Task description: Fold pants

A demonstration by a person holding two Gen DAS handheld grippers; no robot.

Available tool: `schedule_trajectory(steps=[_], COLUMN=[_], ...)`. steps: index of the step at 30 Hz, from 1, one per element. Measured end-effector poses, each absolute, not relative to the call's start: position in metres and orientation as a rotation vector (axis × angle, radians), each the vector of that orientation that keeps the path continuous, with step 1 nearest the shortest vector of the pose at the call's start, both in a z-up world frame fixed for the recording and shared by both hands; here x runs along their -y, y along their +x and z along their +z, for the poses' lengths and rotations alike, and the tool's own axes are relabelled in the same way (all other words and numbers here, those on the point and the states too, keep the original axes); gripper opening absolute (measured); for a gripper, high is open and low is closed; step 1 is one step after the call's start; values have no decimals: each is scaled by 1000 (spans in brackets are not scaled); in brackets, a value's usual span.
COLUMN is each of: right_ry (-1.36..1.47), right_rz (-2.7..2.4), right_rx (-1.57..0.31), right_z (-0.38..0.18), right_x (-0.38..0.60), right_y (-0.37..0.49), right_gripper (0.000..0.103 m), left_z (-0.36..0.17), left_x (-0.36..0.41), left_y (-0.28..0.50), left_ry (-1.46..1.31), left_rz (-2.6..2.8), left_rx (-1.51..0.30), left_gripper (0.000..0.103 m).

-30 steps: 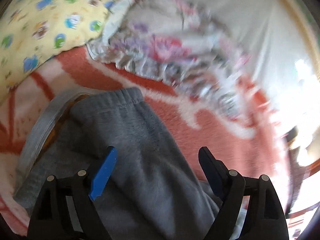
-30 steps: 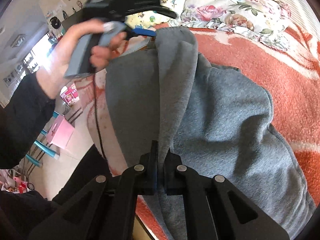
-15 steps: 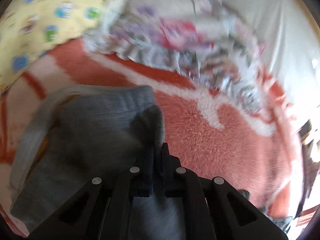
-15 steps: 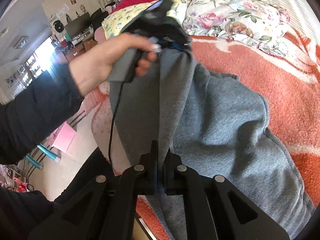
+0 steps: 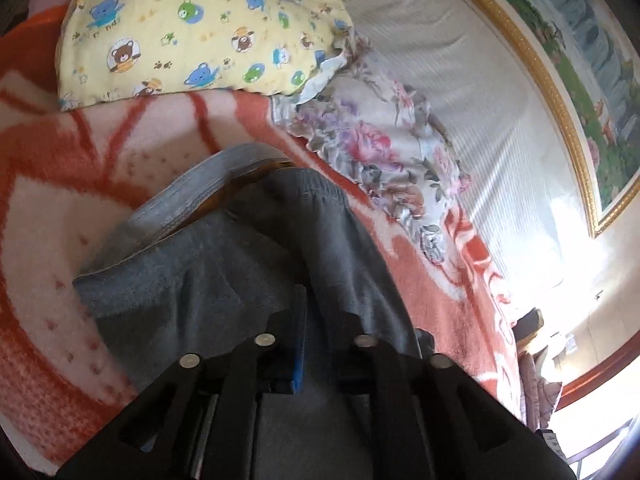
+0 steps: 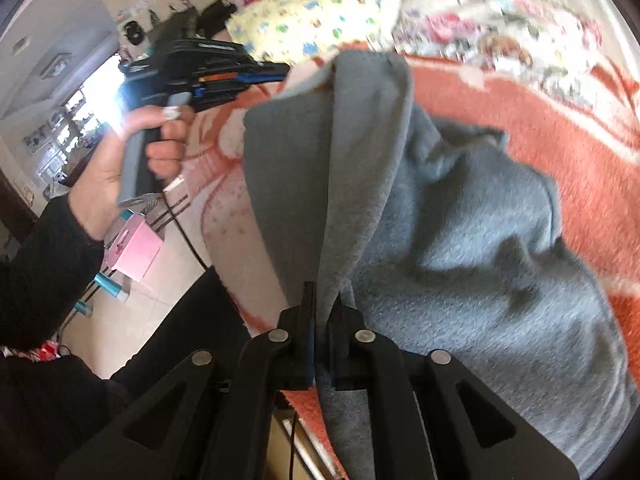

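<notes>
Grey fleece pants (image 5: 224, 264) lie on an orange and white blanket (image 5: 44, 208), waistband towards the pillows. My left gripper (image 5: 316, 300) is shut on a raised fold of the pants; one finger is hidden under the cloth. In the right wrist view the pants (image 6: 472, 248) are bunched, with one edge lifted into a vertical fold. My right gripper (image 6: 324, 304) is shut on that fold. The left gripper (image 6: 276, 70) shows there too, held in a hand at the upper left, pinching the fold's far corner.
A yellow bear-print pillow (image 5: 192, 32) and a floral pillow (image 5: 384, 148) lie at the head of the bed. A white wall and gilt picture frame (image 5: 552, 84) stand behind. The bed edge, floor and a pink box (image 6: 136, 252) lie left.
My left gripper was open over the pants a second ago; it has shut on the cloth and lifted it. My right gripper keeps its hold on the fold.
</notes>
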State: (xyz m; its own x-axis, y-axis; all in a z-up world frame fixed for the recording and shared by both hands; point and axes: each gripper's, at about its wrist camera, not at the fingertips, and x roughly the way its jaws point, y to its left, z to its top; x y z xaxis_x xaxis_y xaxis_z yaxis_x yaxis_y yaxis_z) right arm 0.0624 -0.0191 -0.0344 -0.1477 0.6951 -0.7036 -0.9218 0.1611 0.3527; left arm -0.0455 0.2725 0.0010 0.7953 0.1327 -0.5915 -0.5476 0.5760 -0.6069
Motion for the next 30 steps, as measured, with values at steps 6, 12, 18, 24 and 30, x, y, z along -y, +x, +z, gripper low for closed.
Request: schedule_trajectory(steps=[6,12,18,24,30], right_ry=[-347,-330,-263,-275,-287], right_rz=[1456,1457,1466,1459,1462], right_rx=[-948,-984,-1023,-981,-897], right_z=[-31,-44,-50,-43,-32], right_x=[5,1,5,9,14], right_y=[62,63,69,67,59], right_gripper=[8,8,8,8,6], left_z=[26,26,-32,-33,-2], left_x=[-290,-267,-243,-262,-288], left_y=[14,117,185,149,64], left_ry=[-807,-576,-319,-440,-700], left_rz=[342,532,754,605,443], left_rx=[-614,-858,-1081,-958,-647], left_gripper=[72,82,82,12,4])
